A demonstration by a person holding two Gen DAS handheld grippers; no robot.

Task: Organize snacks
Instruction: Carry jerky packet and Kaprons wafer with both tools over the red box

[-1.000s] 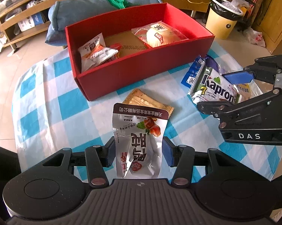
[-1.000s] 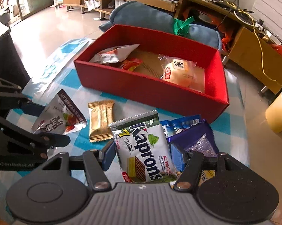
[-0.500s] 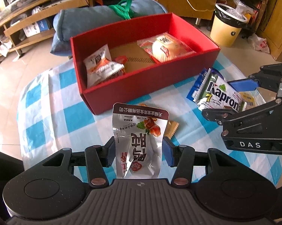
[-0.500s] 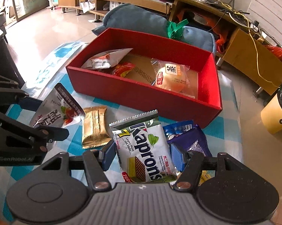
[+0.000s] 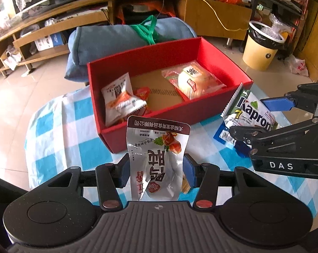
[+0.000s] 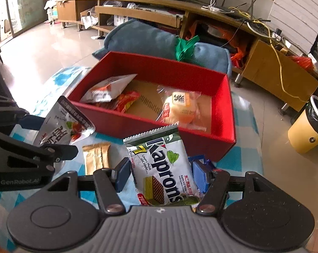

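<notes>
A blue-and-white checked cloth covers my tabletop (image 5: pixel 59 130), with a red box (image 5: pixel 220 61) at its middle. My left tongs (image 5: pixel 156 168) are clamped on a silver pouch (image 5: pixel 156 151) printed with red characters, held upright before the box's near wall. My right tongs (image 6: pixel 161 175) pinch a white-and-green Kaprons wafer pack (image 6: pixel 161 158), lifted beside the box. A gold bar (image 6: pixel 96 158) lies flat on the cloth.
</notes>
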